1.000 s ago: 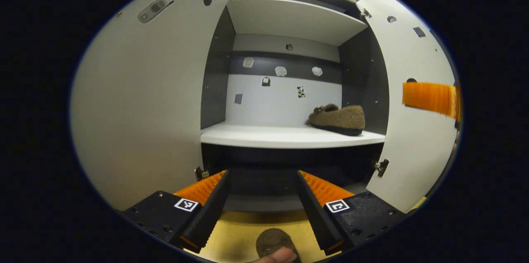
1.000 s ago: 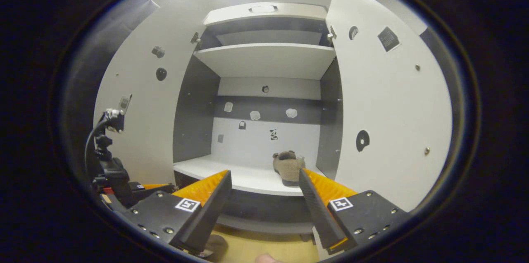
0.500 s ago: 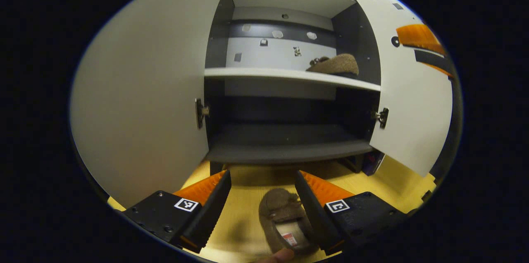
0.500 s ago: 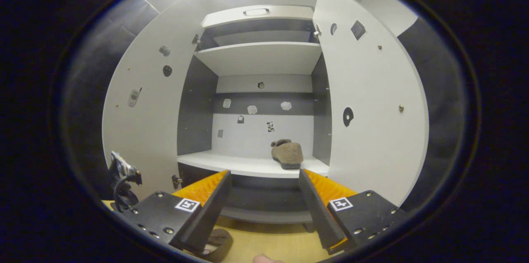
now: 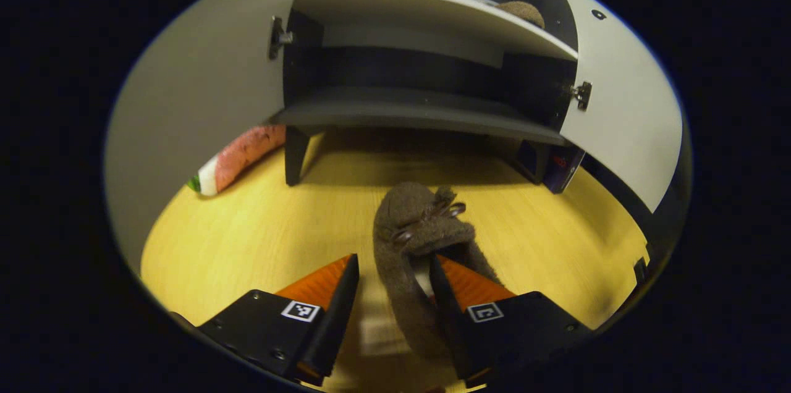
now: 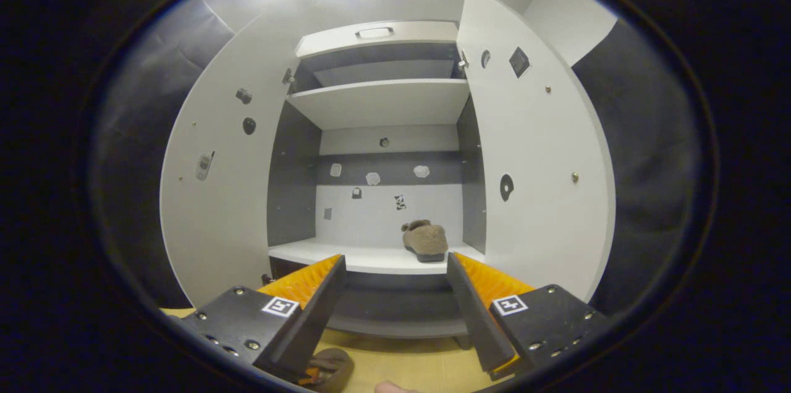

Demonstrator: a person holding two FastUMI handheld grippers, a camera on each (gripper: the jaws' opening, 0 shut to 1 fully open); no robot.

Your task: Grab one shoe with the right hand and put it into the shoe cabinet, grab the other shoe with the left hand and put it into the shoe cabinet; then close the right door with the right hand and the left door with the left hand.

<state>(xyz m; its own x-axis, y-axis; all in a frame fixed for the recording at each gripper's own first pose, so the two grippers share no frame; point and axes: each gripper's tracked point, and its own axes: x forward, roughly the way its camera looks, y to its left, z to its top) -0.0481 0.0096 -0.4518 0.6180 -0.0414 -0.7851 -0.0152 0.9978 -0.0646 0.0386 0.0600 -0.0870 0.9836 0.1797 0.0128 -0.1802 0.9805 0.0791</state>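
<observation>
Brown and fuzzy, the second shoe (image 5: pixel 414 238) lies on the wooden floor (image 5: pixel 247 238) in front of the cabinet (image 5: pixel 426 115), toe pointing towards it. The left gripper (image 5: pixel 389 275) is down over it with jaws spread wide, one finger (image 5: pixel 446 285) at the shoe's opening and the other out over bare floor, so nothing is pinched yet. In the right gripper view, the first shoe (image 6: pixel 425 238) sits on the white shelf (image 6: pixel 371 259), over at the right side by the right door (image 6: pixel 544 195), and the right gripper (image 6: pixel 395 285) hangs back in front of the cabinet, jaws wide, holding nothing. Both doors stand open, the left door (image 6: pixel 216 207) swung well out.

So one shoe is in, and this looks like the left-hand grab getting under way. The next move calls for centring the shoe's side wall between the fingers and squeezing. The fabric looks soft and may sag, so a deep bite near the opening seems wise. Then it's a lift to that shelf, where there's room left of the first shoe.
</observation>
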